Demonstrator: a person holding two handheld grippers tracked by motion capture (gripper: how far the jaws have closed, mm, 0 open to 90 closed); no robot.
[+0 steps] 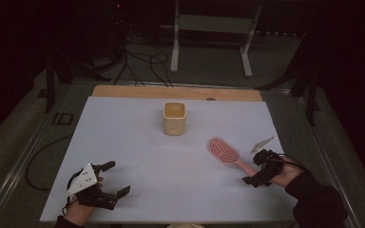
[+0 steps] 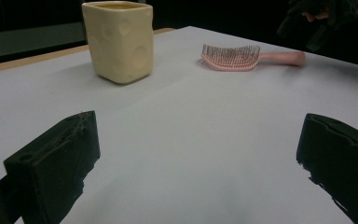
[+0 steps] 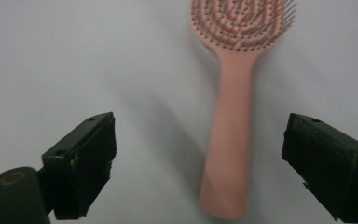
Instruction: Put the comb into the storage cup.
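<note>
Right gripper [image 3: 198, 158] jaws apart straddling hairbrush [image 3: 230, 135] handle; off-center, could skid. Left gripper [image 2: 191, 168] jaws apart, idle.

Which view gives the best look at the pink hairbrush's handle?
The right gripper view: the hairbrush handle runs up the middle between that gripper's open jaws, close and nearly whole. The high view shows the whole hairbrush small, its handle end near the right gripper. The left gripper view shows it far off, side-on.
</note>
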